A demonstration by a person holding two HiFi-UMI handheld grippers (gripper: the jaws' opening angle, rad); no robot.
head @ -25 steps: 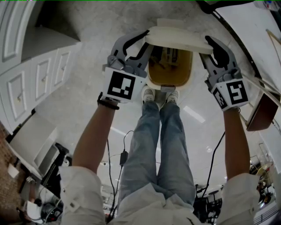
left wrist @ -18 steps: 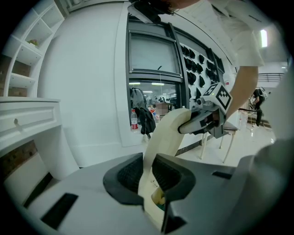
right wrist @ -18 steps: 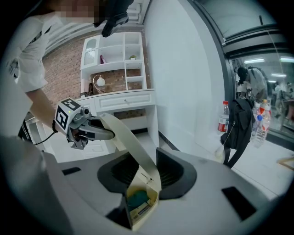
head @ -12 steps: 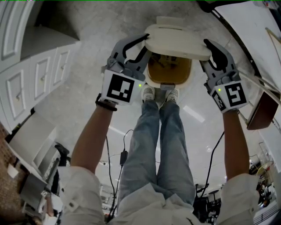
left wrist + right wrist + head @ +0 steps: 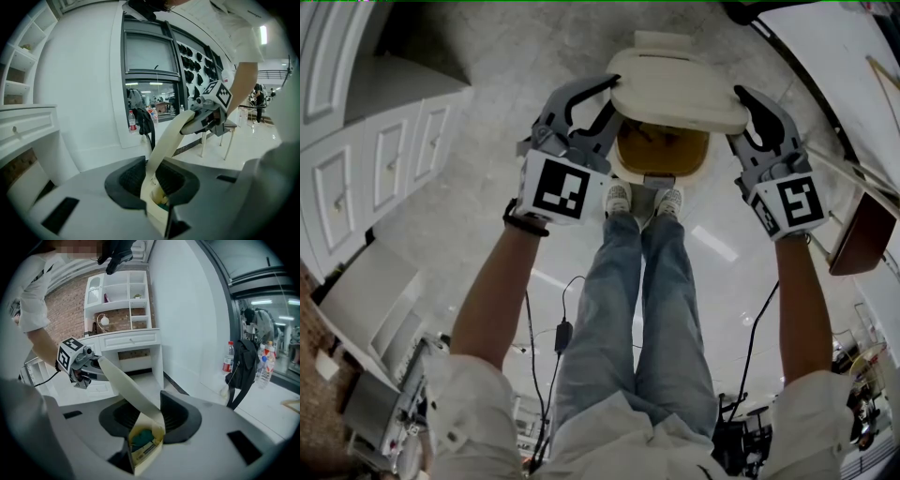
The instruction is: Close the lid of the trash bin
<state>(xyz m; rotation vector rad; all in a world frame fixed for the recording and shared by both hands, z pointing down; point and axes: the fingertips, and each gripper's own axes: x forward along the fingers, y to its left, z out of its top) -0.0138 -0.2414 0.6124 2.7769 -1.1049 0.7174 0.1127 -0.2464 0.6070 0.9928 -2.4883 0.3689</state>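
Position: the person stands directly before the trash bin, which sits on a pale stone floor. Both shoes are at its near rim, either side of the foot pedal.

Lid: cream, hinged at the far side of the bin, tilted and only partly lowered. Its front edge hangs above the opening (brown interior with some contents visible through the gap nearest the person). The lid is not seated on the rim.

Left gripper: at the lid's left edge. Its own view shows the two dark jaws pressed in on either side of that edge, pinching it, with the lid rising away from them in a slope toward the other gripper.

Right gripper: at the lid's right edge, level with the left one. Its own view shows the jaws pinching the lid's corner, with the bin's inside visible just beneath.

Surroundings: white panelled cabinets stand to the person's left, well apart from the bin. A wooden chair stands to the right. The left gripper view shows a bottle and a dark backpack on a window ledge beyond.
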